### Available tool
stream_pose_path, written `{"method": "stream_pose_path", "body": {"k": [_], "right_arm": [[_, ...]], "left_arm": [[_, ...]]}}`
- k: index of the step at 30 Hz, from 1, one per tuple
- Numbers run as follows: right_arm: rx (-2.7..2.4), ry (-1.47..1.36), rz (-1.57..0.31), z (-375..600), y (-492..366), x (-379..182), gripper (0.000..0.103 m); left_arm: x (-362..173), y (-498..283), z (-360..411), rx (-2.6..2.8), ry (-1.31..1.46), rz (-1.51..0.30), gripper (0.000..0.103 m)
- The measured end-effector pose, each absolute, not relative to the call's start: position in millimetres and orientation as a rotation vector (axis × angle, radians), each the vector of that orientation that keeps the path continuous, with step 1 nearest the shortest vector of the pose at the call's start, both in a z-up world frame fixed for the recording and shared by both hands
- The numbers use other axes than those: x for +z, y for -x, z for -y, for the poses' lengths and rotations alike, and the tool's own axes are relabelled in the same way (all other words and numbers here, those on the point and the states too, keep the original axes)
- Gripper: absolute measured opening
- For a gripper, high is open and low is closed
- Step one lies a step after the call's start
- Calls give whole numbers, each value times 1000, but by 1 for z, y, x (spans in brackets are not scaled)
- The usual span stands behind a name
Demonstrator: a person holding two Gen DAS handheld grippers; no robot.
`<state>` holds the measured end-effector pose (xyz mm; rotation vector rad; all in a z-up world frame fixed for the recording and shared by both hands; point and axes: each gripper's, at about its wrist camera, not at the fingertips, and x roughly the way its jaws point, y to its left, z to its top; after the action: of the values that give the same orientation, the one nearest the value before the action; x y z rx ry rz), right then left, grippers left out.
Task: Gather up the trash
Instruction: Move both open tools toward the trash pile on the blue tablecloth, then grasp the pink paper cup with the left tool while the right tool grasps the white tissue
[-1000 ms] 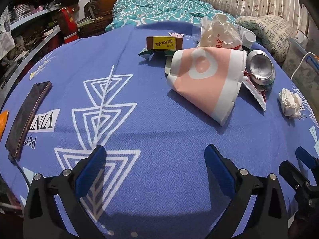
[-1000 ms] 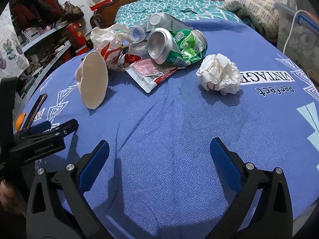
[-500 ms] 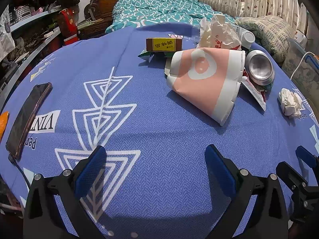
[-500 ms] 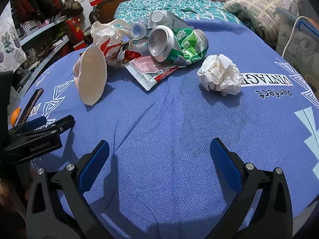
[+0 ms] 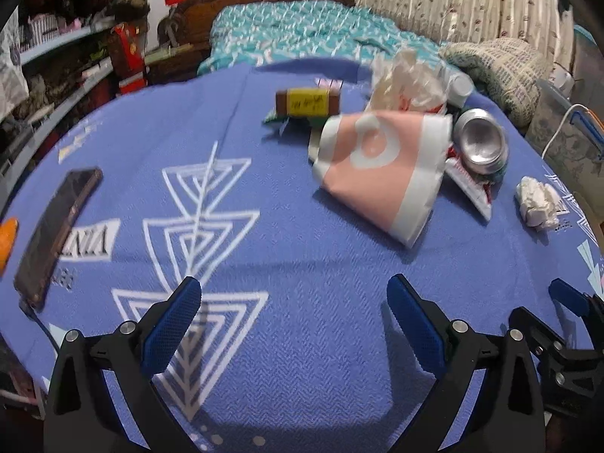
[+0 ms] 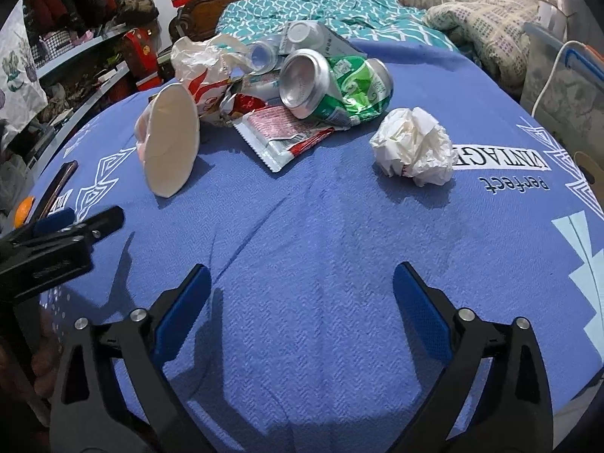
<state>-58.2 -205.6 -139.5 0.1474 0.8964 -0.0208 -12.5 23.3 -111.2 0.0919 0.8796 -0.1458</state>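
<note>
Trash lies on a round table with a blue cloth [image 5: 264, 249]. A flattened pink and white paper cup [image 5: 381, 166] lies on its side; it also shows in the right wrist view [image 6: 170, 143]. Beside it are a crushed green can [image 6: 336, 83], a red and white wrapper [image 6: 287, 136], a crumpled plastic bag [image 6: 204, 71], a crumpled white tissue [image 6: 415, 147] and a brown box with a yellow label [image 5: 307, 102]. My left gripper [image 5: 292, 302] is open and empty, short of the cup. My right gripper [image 6: 300, 290] is open and empty, short of the tissue.
A dark phone [image 5: 56, 226] lies at the table's left edge beside an orange object [image 5: 7, 241]. A bed with a teal cover [image 5: 302, 37] stands behind the table. Shelves [image 5: 56, 75] run along the left. A plastic bin with a cable [image 6: 558, 87] stands at the right.
Both grippers have moved slightly forward towards the trash and stayed open. The trash has not moved.
</note>
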Motion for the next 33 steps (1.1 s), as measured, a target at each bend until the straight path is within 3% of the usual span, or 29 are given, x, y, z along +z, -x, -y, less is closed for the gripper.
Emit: {"method": "stream_pose_path", "body": {"k": [9, 33], "right_arm": [[-39, -149, -890, 215, 55, -139, 89], [-67, -169, -802, 288, 46, -119, 86]], "left_arm": [[-84, 24, 8, -219, -181, -762, 93], [-80, -7, 45, -249, -259, -778, 90]]}}
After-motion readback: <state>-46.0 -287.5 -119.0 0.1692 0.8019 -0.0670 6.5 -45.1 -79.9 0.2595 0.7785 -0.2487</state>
